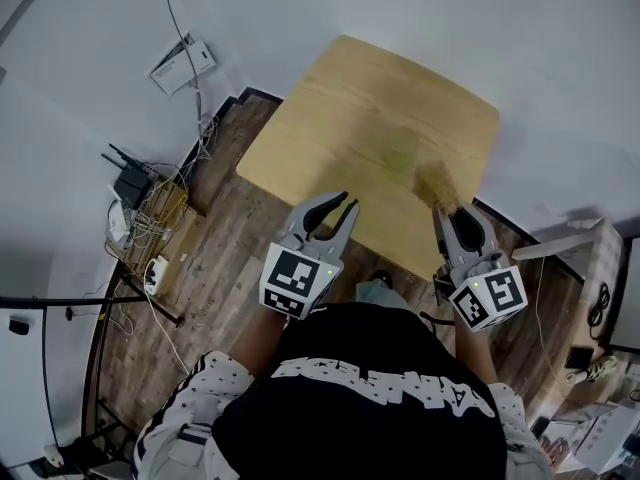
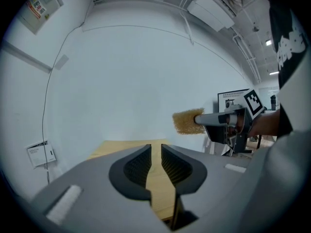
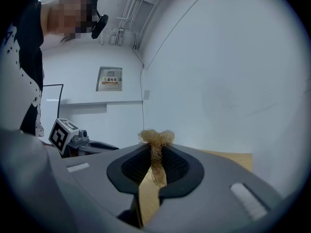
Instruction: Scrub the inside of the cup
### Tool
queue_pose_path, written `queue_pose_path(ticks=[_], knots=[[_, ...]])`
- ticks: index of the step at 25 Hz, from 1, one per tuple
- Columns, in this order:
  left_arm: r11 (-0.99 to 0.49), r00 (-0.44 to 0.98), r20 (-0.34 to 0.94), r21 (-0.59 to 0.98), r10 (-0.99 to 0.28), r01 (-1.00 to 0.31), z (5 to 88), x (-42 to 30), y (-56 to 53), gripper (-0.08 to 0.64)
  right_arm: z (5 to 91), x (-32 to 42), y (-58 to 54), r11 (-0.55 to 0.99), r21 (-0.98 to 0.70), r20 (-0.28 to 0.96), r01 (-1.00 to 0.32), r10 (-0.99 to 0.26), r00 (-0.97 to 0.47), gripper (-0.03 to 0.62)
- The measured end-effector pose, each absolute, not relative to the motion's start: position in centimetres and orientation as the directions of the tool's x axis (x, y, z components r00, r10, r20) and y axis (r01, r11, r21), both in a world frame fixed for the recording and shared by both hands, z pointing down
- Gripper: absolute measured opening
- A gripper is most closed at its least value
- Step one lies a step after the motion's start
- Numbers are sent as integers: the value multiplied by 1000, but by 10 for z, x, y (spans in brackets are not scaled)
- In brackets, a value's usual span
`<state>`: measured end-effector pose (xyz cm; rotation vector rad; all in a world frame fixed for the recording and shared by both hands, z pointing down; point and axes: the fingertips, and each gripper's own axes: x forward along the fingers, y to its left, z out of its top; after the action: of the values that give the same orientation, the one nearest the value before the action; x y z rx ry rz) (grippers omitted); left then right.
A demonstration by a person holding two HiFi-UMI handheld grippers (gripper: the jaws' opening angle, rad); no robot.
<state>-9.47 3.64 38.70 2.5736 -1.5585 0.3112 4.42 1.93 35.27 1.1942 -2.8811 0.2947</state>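
My right gripper (image 1: 447,211) is shut on a tan scrubbing pad (image 1: 437,180), which sticks out past its fingertips over the right part of the wooden table (image 1: 330,118). In the right gripper view the pad (image 3: 156,137) is pinched between the jaws of the right gripper (image 3: 155,148). My left gripper (image 1: 347,200) hovers at the table's near edge, its jaws a little apart with nothing between them. The left gripper view shows a narrow gap in the left gripper (image 2: 155,149), with the pad (image 2: 187,122) off to the right. A faint greenish patch (image 1: 400,148) lies on the table top; I cannot tell what it is.
A router with tangled cables (image 1: 135,183) sits on the wood floor at the left. A white box (image 1: 182,63) lies by the wall further back. Boxes and cables (image 1: 600,298) crowd the floor at the right.
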Motion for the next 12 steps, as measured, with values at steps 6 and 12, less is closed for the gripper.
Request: queue_pose_path(ticks=[6,12], knots=[[-413,402,246,6,-882,-911,393,-82,12,67,357,61,-3,700,-175,95,-693,-688,-719,67],[-412,402,274,24,-874,-911,410,-65,-2,85,370,77,-25,705,-197,109,-681,-675,-730,67]])
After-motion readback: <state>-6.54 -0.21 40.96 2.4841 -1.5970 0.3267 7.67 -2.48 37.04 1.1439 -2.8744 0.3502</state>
